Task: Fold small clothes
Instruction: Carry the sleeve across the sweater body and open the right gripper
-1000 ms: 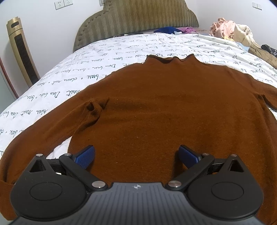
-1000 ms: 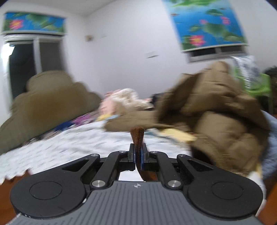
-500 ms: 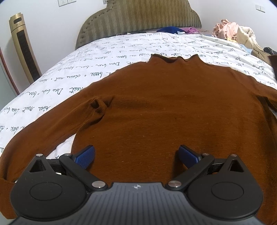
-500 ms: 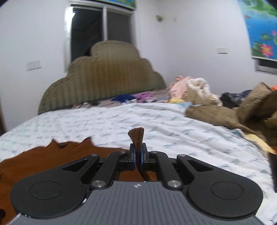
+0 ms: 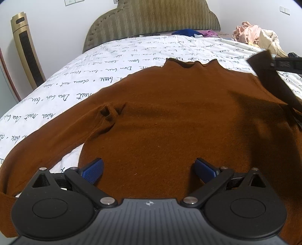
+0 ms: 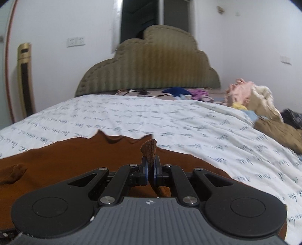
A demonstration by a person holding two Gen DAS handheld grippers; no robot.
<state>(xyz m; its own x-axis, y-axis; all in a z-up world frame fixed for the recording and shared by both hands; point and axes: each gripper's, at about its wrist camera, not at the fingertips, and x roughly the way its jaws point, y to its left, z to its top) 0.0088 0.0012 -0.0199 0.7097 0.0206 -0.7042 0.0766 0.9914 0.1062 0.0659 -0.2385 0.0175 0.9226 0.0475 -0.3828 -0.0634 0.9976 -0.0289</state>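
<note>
Garment: a rust-brown sweater lies face-up and spread flat on the bed, its collar toward the headboard and its hem just under the left gripper.
Left gripper: the left gripper hovers low over the hem with its blue pads spread wide and nothing between them; whether they touch the knit cannot be told.
Right gripper: the right gripper is pressed together on the sleeve cuff, a tab of ribbed knit standing up above the jaws; in the left wrist view the lifted sleeve hangs dark over the right shoulder.
Step in hand: judged from the raised cuff, the right sleeve is being carried across the chest for the first inward fold.
Doing it well: the cuff should travel low and level so the sleeve lays straight across the body rather than twisting, and the pinch should let go only once the cuff rests on the fabric.
Left side's part: the open gripper could usefully press the hem so the body does not drag toward the pull.
Watch for: the bunched wrinkle at the left armpit will be trapped unless smoothed before the left sleeve is folded.
Surroundings: a heap of other clothes sits well apart at the bed's far right.
</note>
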